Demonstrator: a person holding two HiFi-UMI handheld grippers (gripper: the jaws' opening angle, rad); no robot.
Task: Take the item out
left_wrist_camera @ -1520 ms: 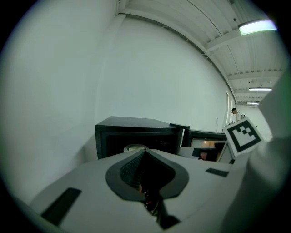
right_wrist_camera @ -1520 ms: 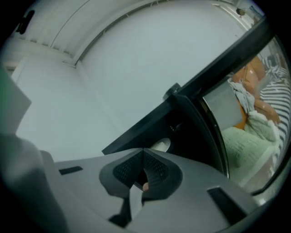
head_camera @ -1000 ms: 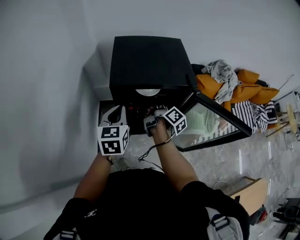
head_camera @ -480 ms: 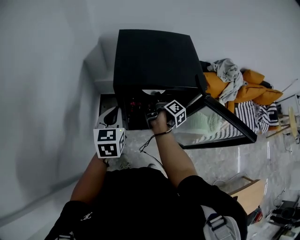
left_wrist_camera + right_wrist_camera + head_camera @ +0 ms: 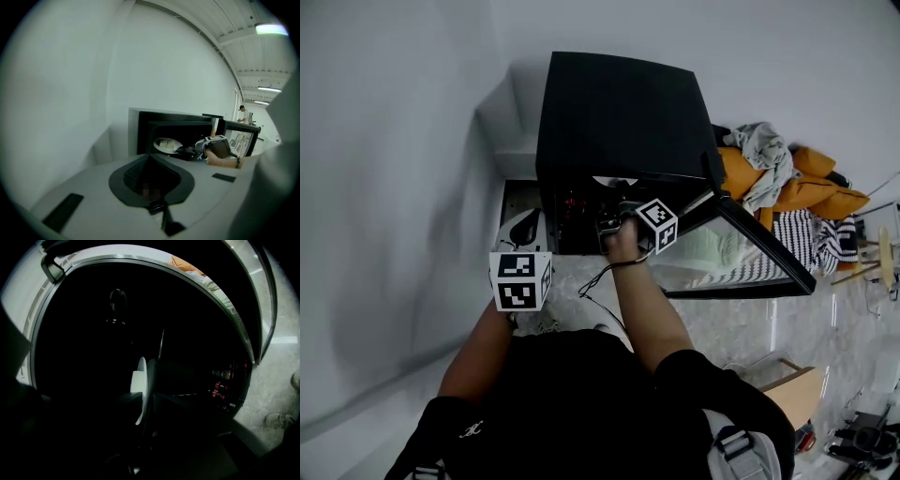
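Note:
A black oven (image 5: 619, 112) stands with its glass door (image 5: 741, 253) swung open to the right. Inside lies a white plate (image 5: 614, 181) carrying pale food pieces; the left gripper view shows that plate (image 5: 168, 145) in the dark cavity. My right gripper (image 5: 614, 214) reaches into the opening. In its own view the plate (image 5: 143, 390) sits edge-on between the dark jaws, and the right gripper (image 5: 145, 404) is shut on its rim. My left gripper (image 5: 523, 234) hangs outside, left of the oven, with its jaws together and nothing held.
A white wall runs along the left, with a white ledge (image 5: 514, 202) beside the oven. Orange and striped clothes (image 5: 787, 183) are piled to the right. A wooden board (image 5: 787, 380) lies on the marbled floor. A thin cable (image 5: 595, 291) hangs under my right wrist.
My right gripper has gone a little further into the oven opening. The left gripper has drawn back slightly toward my body.

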